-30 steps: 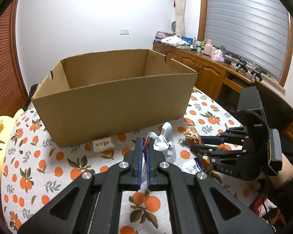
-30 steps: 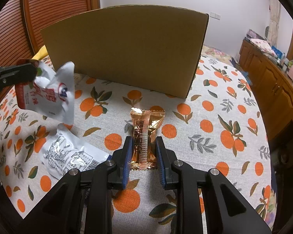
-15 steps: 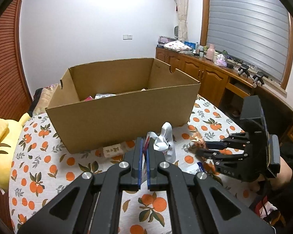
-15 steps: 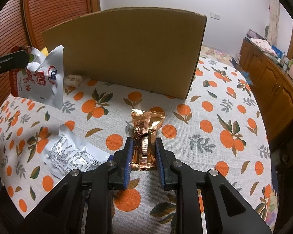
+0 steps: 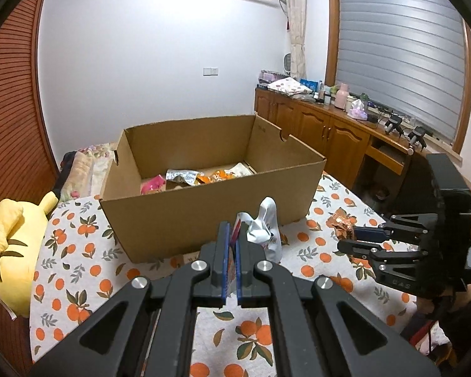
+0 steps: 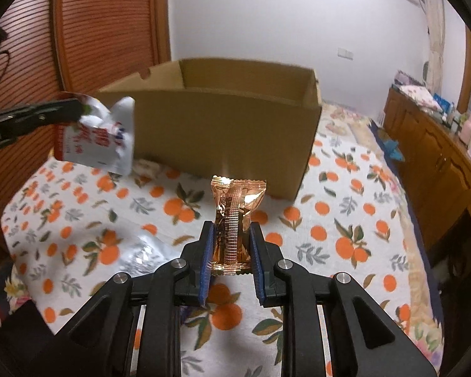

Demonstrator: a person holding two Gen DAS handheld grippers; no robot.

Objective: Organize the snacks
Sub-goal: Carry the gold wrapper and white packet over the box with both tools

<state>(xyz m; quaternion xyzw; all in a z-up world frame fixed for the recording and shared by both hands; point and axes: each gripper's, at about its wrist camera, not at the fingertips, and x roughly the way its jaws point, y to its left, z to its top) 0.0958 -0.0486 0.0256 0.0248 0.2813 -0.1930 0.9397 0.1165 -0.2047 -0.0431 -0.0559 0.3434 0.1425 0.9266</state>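
While each tool [image 5: 232, 238] [image 6: 230, 245] clamps a packet [image 5: 263, 229] [image 6: 235, 216], orange-print tablecloth [image 6: 345, 220] spreads beneath.

Dim indoor light, fisheye-warped, blurred edges

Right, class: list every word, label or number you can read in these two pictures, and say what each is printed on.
"DAS" (the first letter could be O): on the side of the right gripper.
White pouch in the left gripper: big red Chinese characters, too blurred to read.
Silver packet: print blurred, unreadable.
Gold packet: no text I can read.
Cardboard box: faint mark on an inner wall, too small.
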